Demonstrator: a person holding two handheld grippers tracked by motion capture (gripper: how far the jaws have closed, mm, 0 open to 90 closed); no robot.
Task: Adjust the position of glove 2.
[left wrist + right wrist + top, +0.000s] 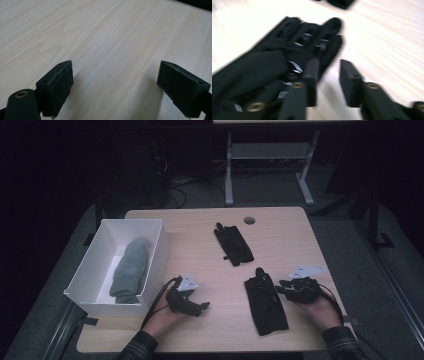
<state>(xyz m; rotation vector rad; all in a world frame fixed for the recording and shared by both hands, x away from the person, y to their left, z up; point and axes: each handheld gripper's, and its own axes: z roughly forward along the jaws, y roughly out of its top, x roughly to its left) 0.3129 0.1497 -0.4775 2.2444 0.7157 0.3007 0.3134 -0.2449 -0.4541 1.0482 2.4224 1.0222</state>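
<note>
A black glove [265, 304] lies flat near the table's front right, fingers pointing away from me. A second black glove [233, 244] rests farther back at the middle. My right gripper [281, 288] sits just right of the near glove, its tips at the glove's edge. In the right gripper view the jaws [328, 77] stand a little apart over bare wood, with the glove [287, 57] beside the left jaw and nothing between them. My left gripper [201, 306] rests on the table left of centre. Its jaws [115, 85] are wide open over bare wood.
A white open box [159, 245] stands at the left edge with a rolled grey cloth [131, 269] inside. A round cable hole [249, 220] marks the table's [300, 240] far side. Beyond the table stands a metal desk frame [229, 170] on a dark floor.
</note>
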